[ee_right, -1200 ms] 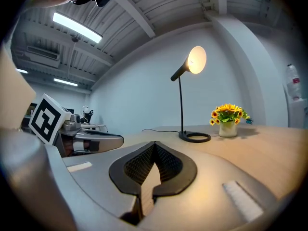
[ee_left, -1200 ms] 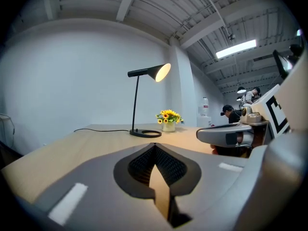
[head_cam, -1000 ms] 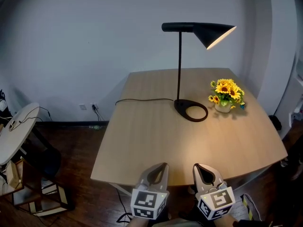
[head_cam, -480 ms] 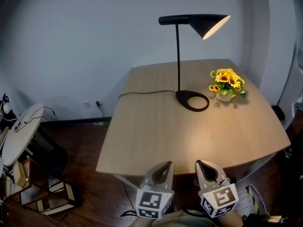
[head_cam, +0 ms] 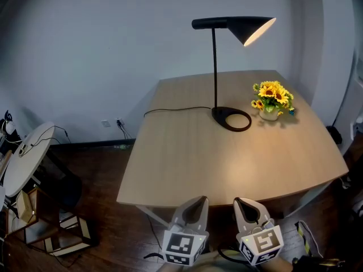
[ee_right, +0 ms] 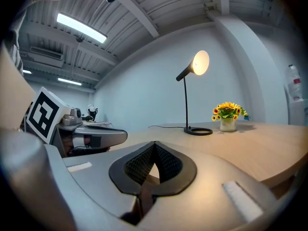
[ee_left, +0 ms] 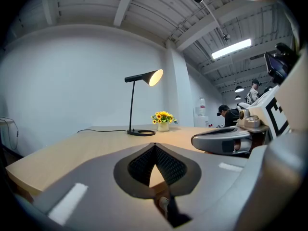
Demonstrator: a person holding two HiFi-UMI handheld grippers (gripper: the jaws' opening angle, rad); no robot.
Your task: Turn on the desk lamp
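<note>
A black desk lamp (head_cam: 216,67) with a ring-shaped base (head_cam: 232,119) stands at the back of the wooden table (head_cam: 187,163); its cone shade (head_cam: 253,29) glows lit. The lamp shows far off in the left gripper view (ee_left: 137,105) and in the right gripper view (ee_right: 191,90). My left gripper (head_cam: 195,204) and right gripper (head_cam: 244,205) hang side by side below the table's near edge, far from the lamp. Both are shut, jaws tip to tip, with nothing held.
A small pot of sunflowers (head_cam: 271,101) stands right of the lamp base. The lamp's black cord (head_cam: 170,111) runs left across the table and off its edge. A round white side table (head_cam: 25,154) and a wooden stand (head_cam: 48,231) are on the floor at left.
The view has pulled back a little from the table, so the lamp sits slightly higher in frame. Both grippers stay shut and side by side, slightly lower.
</note>
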